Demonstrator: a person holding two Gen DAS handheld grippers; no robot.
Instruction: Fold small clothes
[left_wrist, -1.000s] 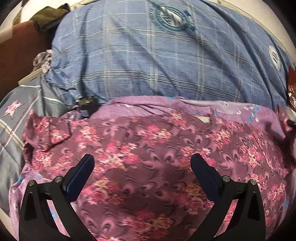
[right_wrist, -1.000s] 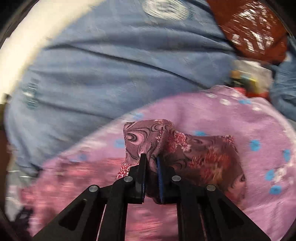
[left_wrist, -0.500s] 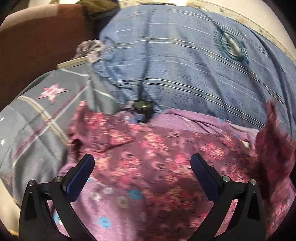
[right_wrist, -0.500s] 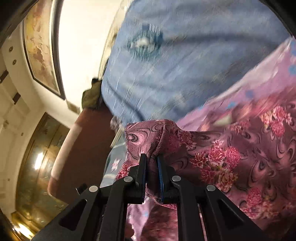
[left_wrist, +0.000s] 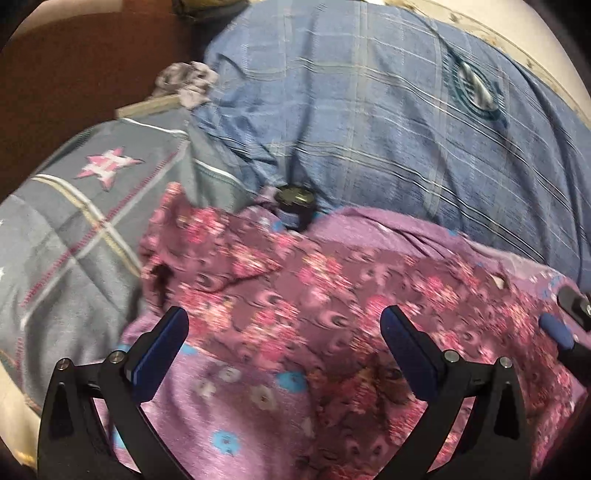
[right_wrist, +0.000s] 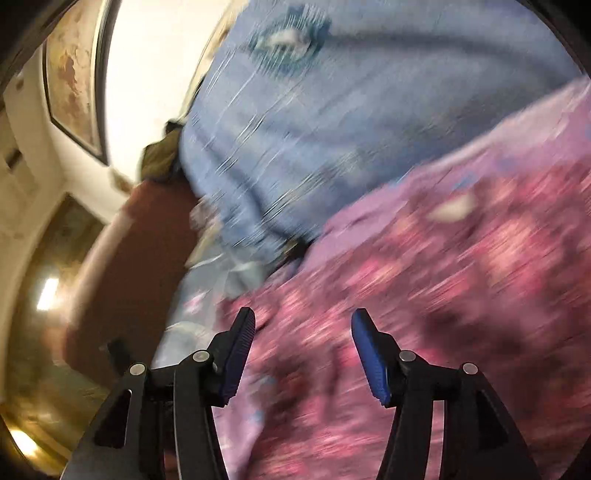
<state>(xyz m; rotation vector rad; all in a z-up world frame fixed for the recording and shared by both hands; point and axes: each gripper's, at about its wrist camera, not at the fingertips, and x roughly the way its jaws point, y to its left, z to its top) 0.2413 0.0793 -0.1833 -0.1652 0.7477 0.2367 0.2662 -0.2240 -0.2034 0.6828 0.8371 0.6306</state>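
Note:
A maroon floral garment (left_wrist: 314, 295) lies spread on a lilac flowered sheet (left_wrist: 236, 413). My left gripper (left_wrist: 284, 332) is open and empty just above the garment's near part. My right gripper (right_wrist: 303, 332) is open and empty over the same garment (right_wrist: 443, 295), which is blurred in that view. One blue-padded fingertip of the right gripper (left_wrist: 557, 330) shows at the right edge of the left wrist view, over the garment's right side.
A blue plaid pillow (left_wrist: 388, 122) lies behind the garment. A grey quilt with a pink star (left_wrist: 74, 221) lies at the left. A small dark round jar (left_wrist: 293, 206) sits at the pillow's foot. A brown headboard (left_wrist: 74, 74) stands at the far left.
My right gripper held a fold of the floral garment, carried it leftward over the garment, and has now opened and let it go. The left gripper stayed open.

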